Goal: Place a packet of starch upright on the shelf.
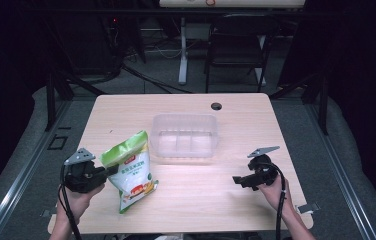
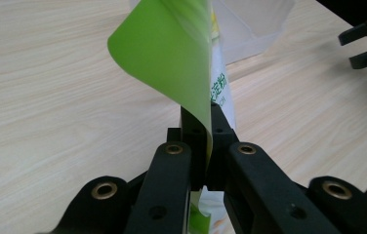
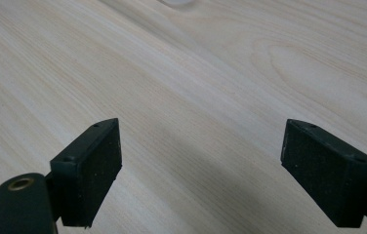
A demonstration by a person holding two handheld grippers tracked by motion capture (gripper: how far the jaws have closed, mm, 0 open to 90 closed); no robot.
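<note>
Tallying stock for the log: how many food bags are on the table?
1. A green and white bag stands tilted at the table's front left, its top edge pinched by the left gripper, near the clear plastic container.

Between our wide-spread right tongs (image 1: 237, 180) and the green-and-white printed pouch (image 1: 132, 172) pinched in our left tongs (image 1: 110, 171) we see bare light wooden tabletop (image 1: 201, 195), free to cross. Beyond both tongs, the clear rectangular plastic tub (image 1: 184, 135) blocks the middle. Ahead of the right tongs' pads (image 3: 91, 170) lies open wood.
</note>
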